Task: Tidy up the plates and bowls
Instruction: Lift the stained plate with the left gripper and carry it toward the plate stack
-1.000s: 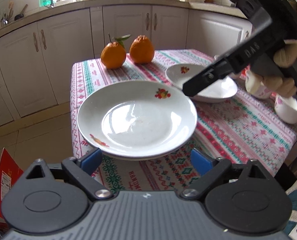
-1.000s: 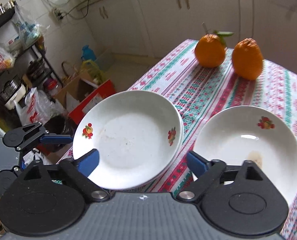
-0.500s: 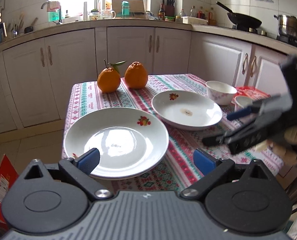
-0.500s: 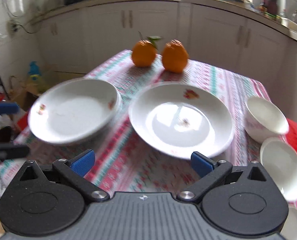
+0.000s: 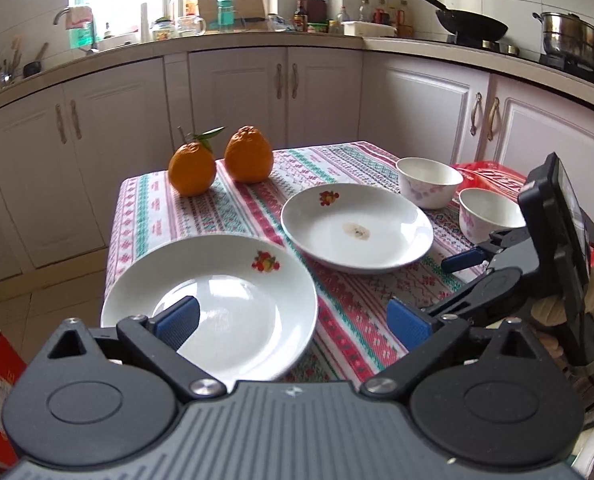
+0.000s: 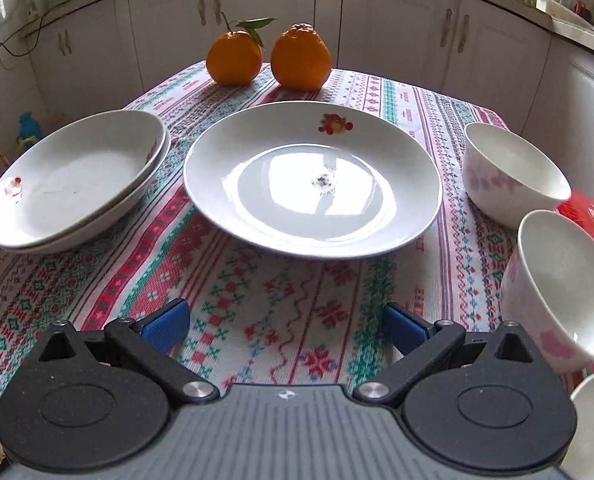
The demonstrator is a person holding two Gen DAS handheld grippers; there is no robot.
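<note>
Two grippers held apart over my patterned tablecloth (image 6: 257, 312), nothing between either pair of blue pads.

My left gripper (image 5: 293, 318) has just finished opening above two stacked white plates (image 5: 217, 296) at the near corner; my right gripper (image 6: 285, 326), jaws also just widened, faces a single white fruit-print plate (image 6: 313, 176), with white pink-flowered bowls (image 6: 513, 172) to its right and two oranges (image 6: 269, 60) beyond.

Two white plates (image 6: 73, 184) with fruit motifs sit stacked, left of a single white plate (image 6: 313, 180) bearing a dark speck at its centre. Right of that plate stand two upright white bowls (image 6: 513, 176) with pink flowers.
</note>
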